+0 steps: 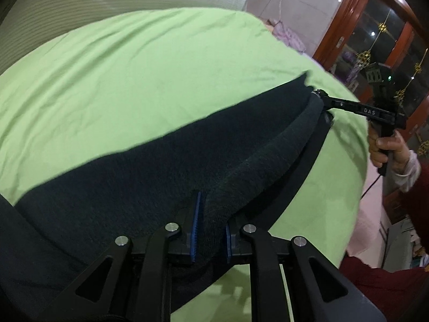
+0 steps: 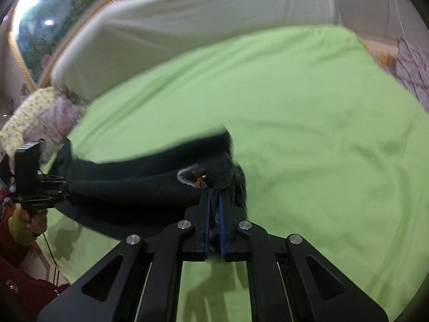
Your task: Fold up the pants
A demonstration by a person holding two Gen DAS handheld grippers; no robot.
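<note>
Left wrist view: the left gripper (image 1: 211,230) holds a thick fold of the dark pants (image 1: 166,166) between its blue pads (image 1: 197,228), the jaws slightly parted around the bunched cloth. The pants stretch across the green bedsheet (image 1: 134,75) toward the right gripper (image 1: 320,95), which clamps their far corner. With so bulky a bite, the layers may slide out unevenly and skew the fold.

Right wrist view: the right gripper (image 2: 214,209) is closed tight on a thin hem of the pants (image 2: 134,185), just beside a small brown tag (image 2: 199,181). The left gripper (image 2: 63,187) holds the opposite end over the bedsheet (image 2: 308,123). The garment sags between the two; unequal lowering could crease or misalign the edge.
</note>
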